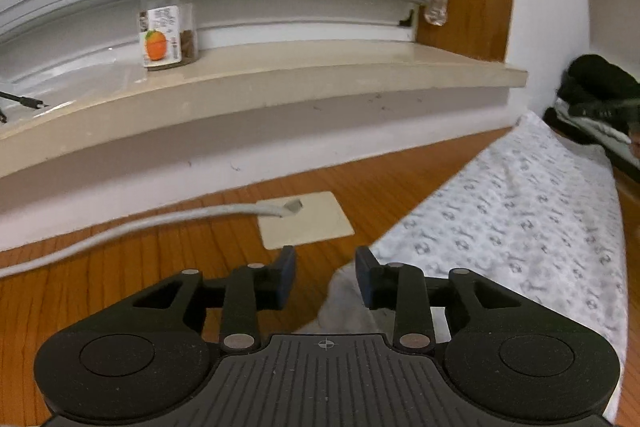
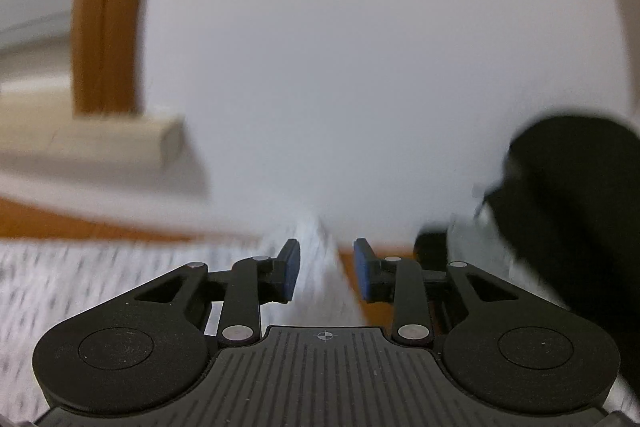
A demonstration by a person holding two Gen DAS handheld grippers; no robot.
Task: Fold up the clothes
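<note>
Both the left claw [image 1: 325,277] and right claw [image 2: 326,271] hang open and empty over a white patterned garment [image 1: 520,211] on the wooden tabletop [image 1: 160,259].

**Both grippers low, jaws parted**

The left gripper [image 1: 325,279] sits low and level, its two blue-padded fingers [image 1: 287,277] spread with a clear gap between them. Nothing is pinched between the pads; a bit of pale cloth lies under the gap, close to the right-hand finger.

The right gripper [image 2: 326,269] is posed much the same, fingers [image 2: 291,269] apart and pointing forward. Its view is smeared with motion blur, so whether the pads touch anything cannot be told.
</note>
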